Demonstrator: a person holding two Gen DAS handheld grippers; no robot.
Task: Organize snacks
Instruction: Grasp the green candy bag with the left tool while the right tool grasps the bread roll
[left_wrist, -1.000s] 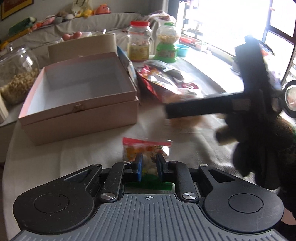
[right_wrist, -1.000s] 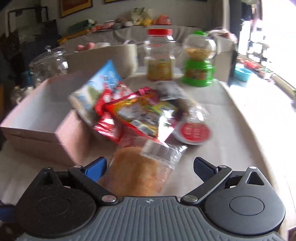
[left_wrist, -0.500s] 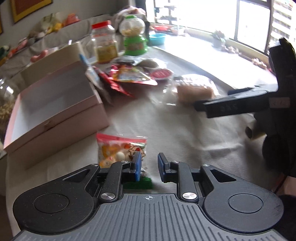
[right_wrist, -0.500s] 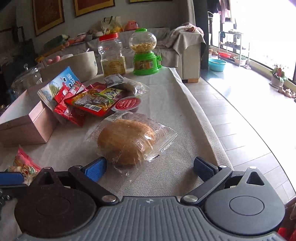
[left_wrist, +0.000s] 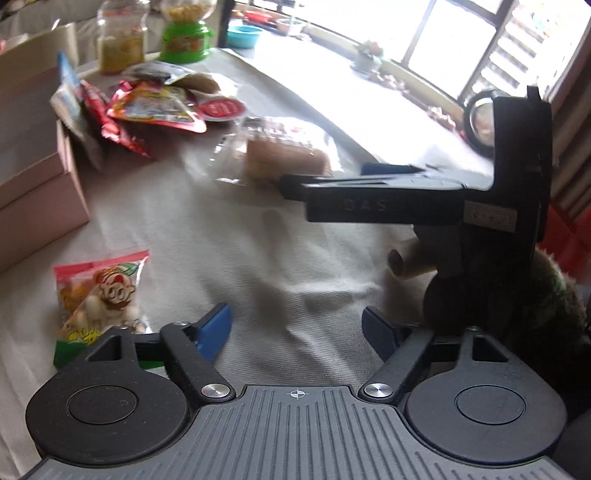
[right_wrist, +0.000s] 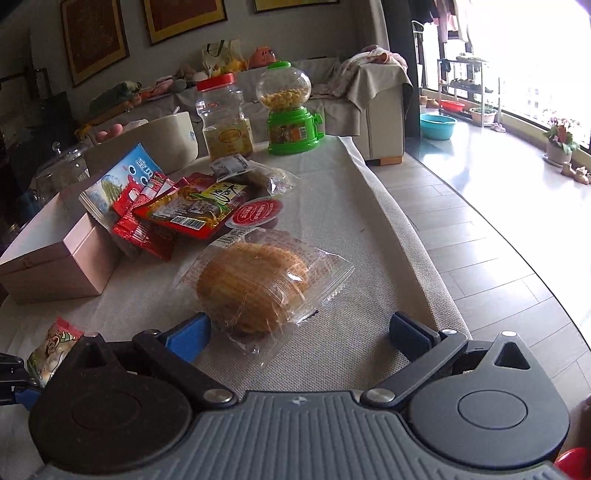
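My left gripper (left_wrist: 297, 328) hangs over the bare cloth, its jaws opening wide with nothing between them. A small red-topped cartoon snack packet (left_wrist: 99, 291) lies flat just left of its left finger, also seen at the right wrist view's lower left as the packet (right_wrist: 51, 350). My right gripper (right_wrist: 299, 332) is open. A clear-wrapped round bun (right_wrist: 255, 284) lies on the cloth just ahead of it, the wrapper's near corner reaching between the fingers and close to the left one. In the left wrist view the bun (left_wrist: 284, 162) sits at the tips of the right gripper (left_wrist: 325, 177).
An open pink box (right_wrist: 55, 266) stands at the left. Against it leans a pile of red and blue snack packets (right_wrist: 177, 210). Behind are a red-lidded jar (right_wrist: 225, 118), a green candy dispenser (right_wrist: 291, 110) and a glass jar (right_wrist: 59, 173). The table's curved edge (right_wrist: 424, 236) runs along the right.
My left gripper let go of the small packet and spread wide; the packet now lies to its left. The right gripper drew back from the pile and has steadied behind the bun.
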